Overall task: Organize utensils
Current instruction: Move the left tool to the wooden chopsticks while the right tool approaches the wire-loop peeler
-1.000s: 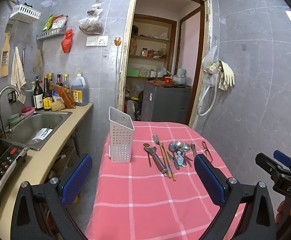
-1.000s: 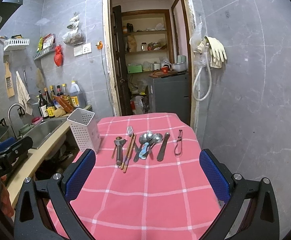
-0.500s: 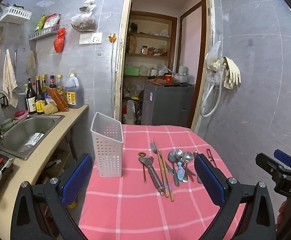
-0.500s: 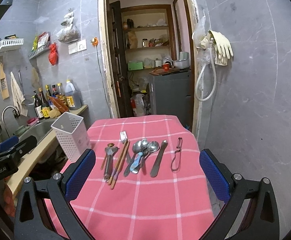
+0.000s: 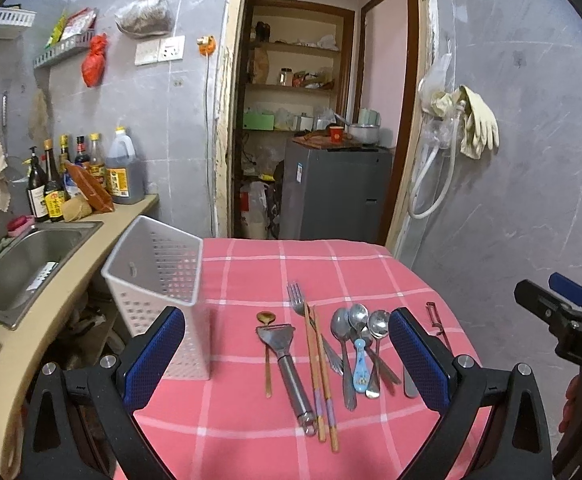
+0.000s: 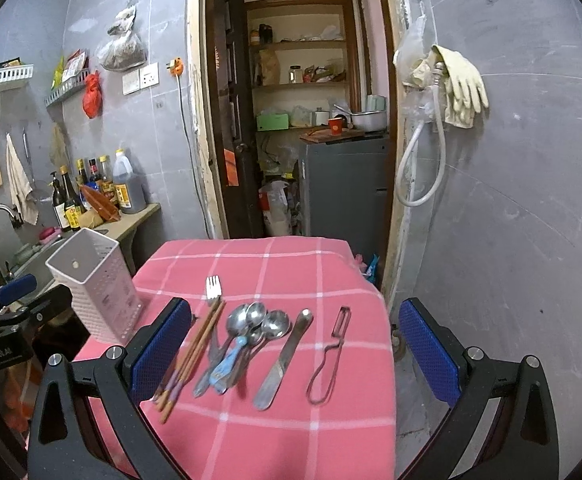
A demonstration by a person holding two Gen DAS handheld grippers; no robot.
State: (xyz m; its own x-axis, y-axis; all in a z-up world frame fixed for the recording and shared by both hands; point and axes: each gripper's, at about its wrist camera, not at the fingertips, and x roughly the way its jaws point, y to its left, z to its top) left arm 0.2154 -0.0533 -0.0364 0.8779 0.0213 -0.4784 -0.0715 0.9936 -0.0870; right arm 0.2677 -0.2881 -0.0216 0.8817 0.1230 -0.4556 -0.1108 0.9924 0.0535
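A row of utensils lies on the pink checked tablecloth [image 5: 251, 420]: a small gold spoon [image 5: 267, 344], a metal peeler [image 5: 287, 356], chopsticks [image 5: 321, 376], a fork [image 5: 297, 298], several spoons [image 5: 355, 328], a butter knife [image 6: 283, 360] and a wire peeler [image 6: 331, 356]. A white perforated utensil holder [image 5: 163, 292] stands at the table's left, also in the right wrist view [image 6: 95, 284]. My left gripper [image 5: 287, 364] is open and empty above the peeler and chopsticks. My right gripper [image 6: 295, 354] is open and empty above the spoons and knife.
A counter with a steel sink [image 5: 23, 256] and bottles [image 5: 87, 172] runs along the left. Behind the table is an open doorway with a grey cabinet [image 5: 335, 192]. A grey wall with hanging gloves [image 5: 475, 124] and a hose is on the right.
Both grippers have moved forward and lower toward the utensils, which now appear larger and between the fingers. Both stay open.
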